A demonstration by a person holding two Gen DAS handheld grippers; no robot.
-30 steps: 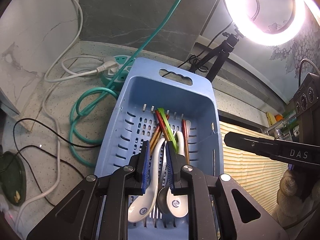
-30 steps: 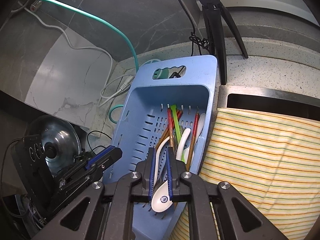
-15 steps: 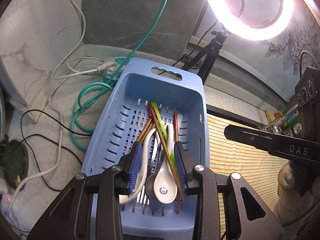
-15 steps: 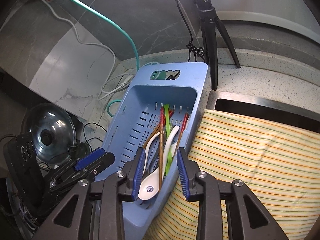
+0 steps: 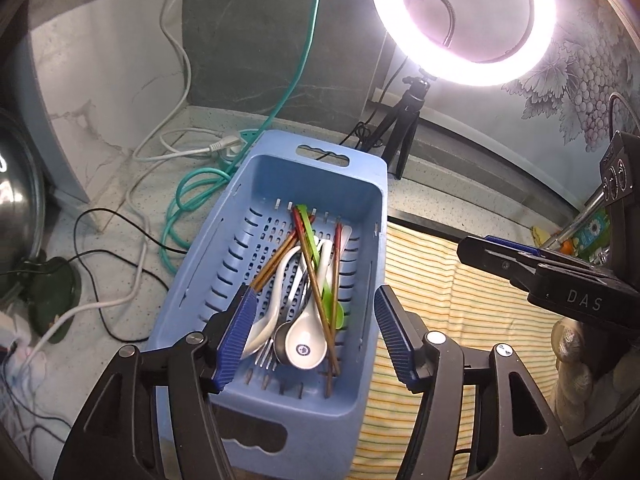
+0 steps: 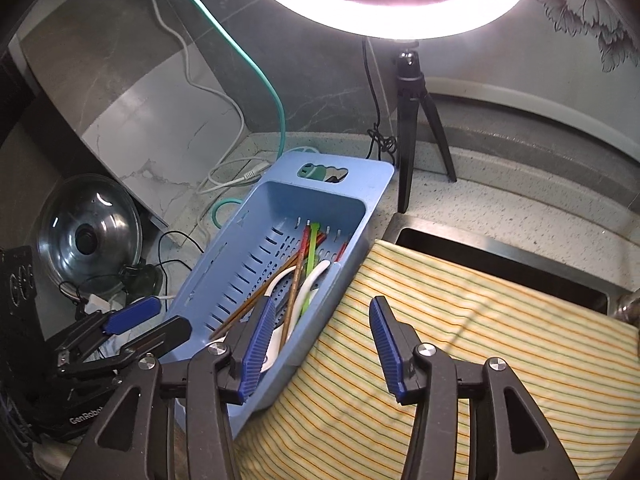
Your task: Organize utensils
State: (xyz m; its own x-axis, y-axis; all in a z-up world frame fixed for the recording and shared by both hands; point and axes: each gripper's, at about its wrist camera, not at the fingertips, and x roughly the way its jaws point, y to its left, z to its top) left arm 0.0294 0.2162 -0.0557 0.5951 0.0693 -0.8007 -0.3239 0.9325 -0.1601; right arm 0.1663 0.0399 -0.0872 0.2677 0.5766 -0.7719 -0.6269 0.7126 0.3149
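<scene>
Both hand-held grippers (image 5: 314,334) (image 6: 320,344) lifted, opening above three white spoons (image 5: 304,340).

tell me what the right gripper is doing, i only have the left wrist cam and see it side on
Observer: The right gripper has nothing between its pads. Its jaws are opening, and it hangs over the right rim of the blue basket and the striped cloth.
Operator: whats past the far edge of the cloth
Observer: A dark sink opening with a metal rim shows just beyond it.
Operator: anything left of the basket i cant make out
Observer: A glass pot lid with a black knob sits there, among the cables.
</scene>
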